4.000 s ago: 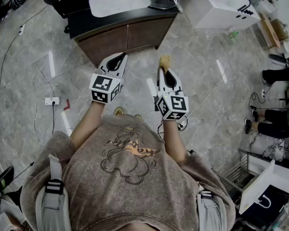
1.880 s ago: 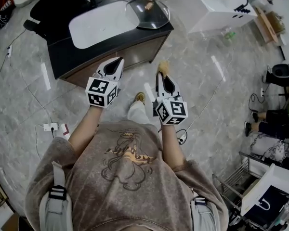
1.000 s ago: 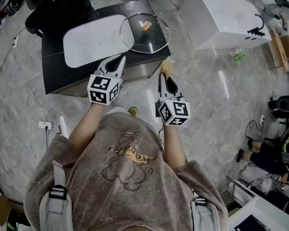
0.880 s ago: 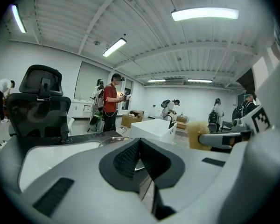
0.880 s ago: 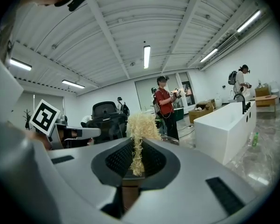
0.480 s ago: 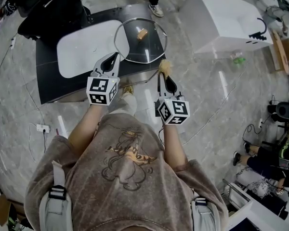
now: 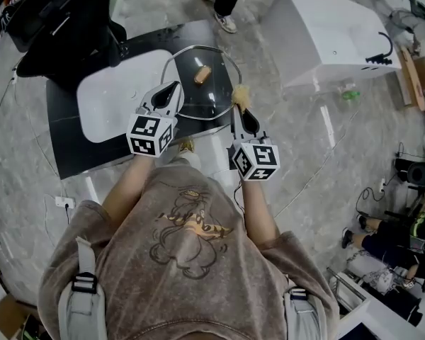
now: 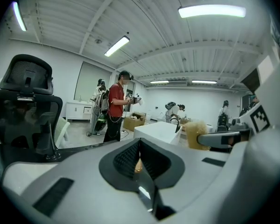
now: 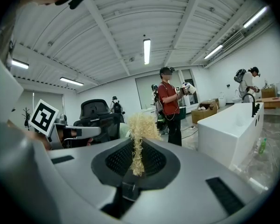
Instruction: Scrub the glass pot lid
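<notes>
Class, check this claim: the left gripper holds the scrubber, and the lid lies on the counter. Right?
No: the right gripper holds the scrubber, as the right gripper view shows. The left gripper is shut and empty. The lid does lie on the counter.

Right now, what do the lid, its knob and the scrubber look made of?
Lid: clear glass, see-through to the dark counter, shiny metal-looking rim.
Knob: tan, probably wood or cork.
Scrubber: pale straw-coloured tangled fibres, likely loofah or plant fibre.

Test lab, strip lights (image 9: 146,50), bathtub (image 7: 333,34) (showroom-like)
</notes>
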### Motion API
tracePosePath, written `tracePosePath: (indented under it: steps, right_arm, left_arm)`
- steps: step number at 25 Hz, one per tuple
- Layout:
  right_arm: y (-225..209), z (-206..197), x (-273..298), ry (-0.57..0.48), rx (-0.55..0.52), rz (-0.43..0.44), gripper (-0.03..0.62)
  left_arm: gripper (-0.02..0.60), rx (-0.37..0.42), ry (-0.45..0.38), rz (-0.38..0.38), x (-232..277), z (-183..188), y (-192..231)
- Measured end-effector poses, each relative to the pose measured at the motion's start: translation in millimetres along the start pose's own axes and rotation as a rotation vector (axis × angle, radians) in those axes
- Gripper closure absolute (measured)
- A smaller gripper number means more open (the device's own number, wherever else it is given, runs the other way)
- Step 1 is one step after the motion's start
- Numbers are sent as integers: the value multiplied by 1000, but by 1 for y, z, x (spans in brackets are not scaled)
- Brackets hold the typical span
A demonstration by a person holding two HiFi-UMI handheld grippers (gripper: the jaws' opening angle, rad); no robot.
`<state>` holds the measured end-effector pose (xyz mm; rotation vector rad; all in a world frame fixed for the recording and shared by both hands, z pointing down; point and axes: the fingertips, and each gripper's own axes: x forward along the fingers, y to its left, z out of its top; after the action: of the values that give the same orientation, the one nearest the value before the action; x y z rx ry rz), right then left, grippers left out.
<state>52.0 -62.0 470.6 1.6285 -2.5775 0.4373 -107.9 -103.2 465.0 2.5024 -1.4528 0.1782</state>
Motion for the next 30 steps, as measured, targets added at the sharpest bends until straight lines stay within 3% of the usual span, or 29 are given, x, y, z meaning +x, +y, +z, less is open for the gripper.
tracePosePath:
  steps: [9, 20, 22, 25, 30]
  right_arm:
    - [-21, 22, 48, 8, -12, -19, 554]
    - [-54, 35, 77, 18, 5, 1, 554]
    - [-60, 39, 80, 22, 3, 16, 554]
    - [-71, 37, 82, 38, 7, 30, 554]
    - [-80, 34, 90, 42, 9, 54, 554]
  left_arm:
    - [563, 14, 48, -59, 58, 4, 13]
    - [558, 15, 101, -60, 100, 8, 18]
    - [425, 4, 134, -79, 109, 3, 13]
    - [303, 15, 197, -137, 119, -9, -1]
    - [287, 64, 267, -134, 135, -28, -2]
